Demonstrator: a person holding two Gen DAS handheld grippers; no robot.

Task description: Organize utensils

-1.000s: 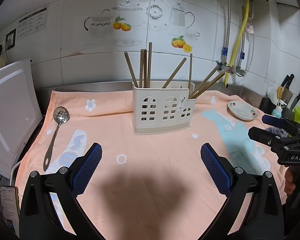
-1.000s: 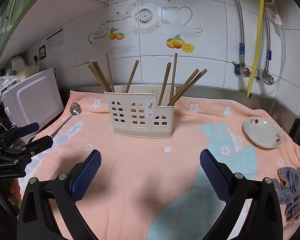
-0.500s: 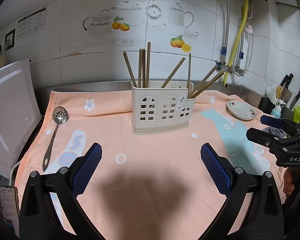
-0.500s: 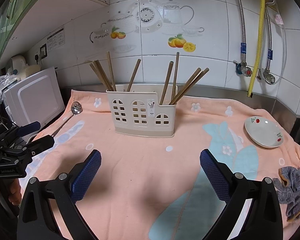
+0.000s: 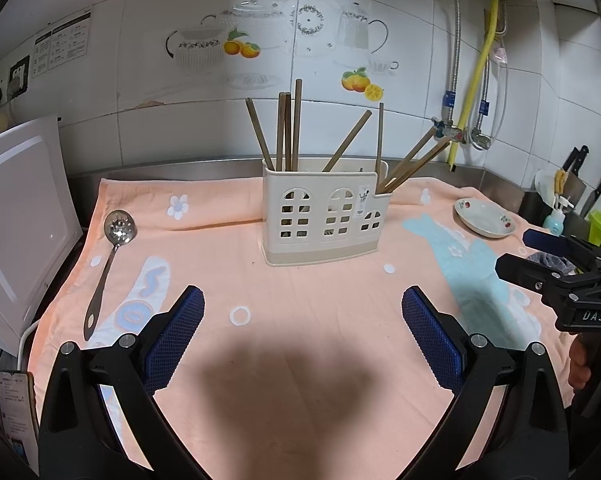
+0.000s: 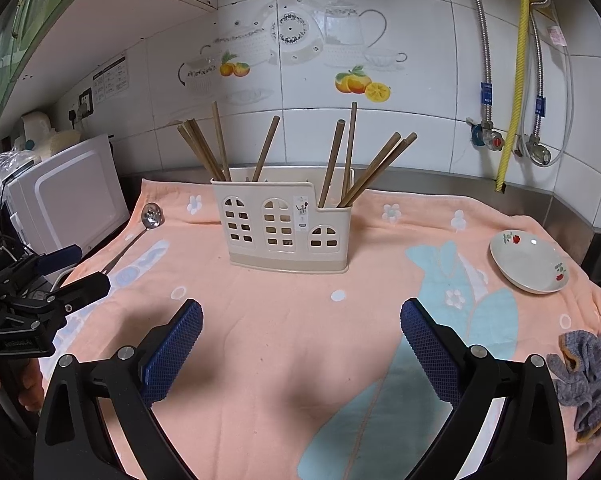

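Note:
A cream utensil holder (image 5: 324, 222) with window cut-outs stands on the peach towel (image 5: 300, 360), with several brown chopsticks (image 5: 288, 132) upright or leaning in it. It also shows in the right wrist view (image 6: 284, 224) with its chopsticks (image 6: 340, 160). A slotted metal spoon (image 5: 108, 264) lies on the towel's left side; the right wrist view shows it too (image 6: 140, 232). My left gripper (image 5: 302, 340) is open and empty, short of the holder. My right gripper (image 6: 300, 340) is open and empty, also short of it.
A small white dish (image 6: 528, 260) with red print sits at the right on the towel. A grey cloth (image 6: 584, 376) lies near the right edge. A white appliance (image 5: 16, 232) stands at the left. Pipes and valves (image 6: 500, 144) run along the tiled back wall.
Both grippers have drifted slightly, so the holder sits a touch differently in each view. Nothing was taken hold of or let go.

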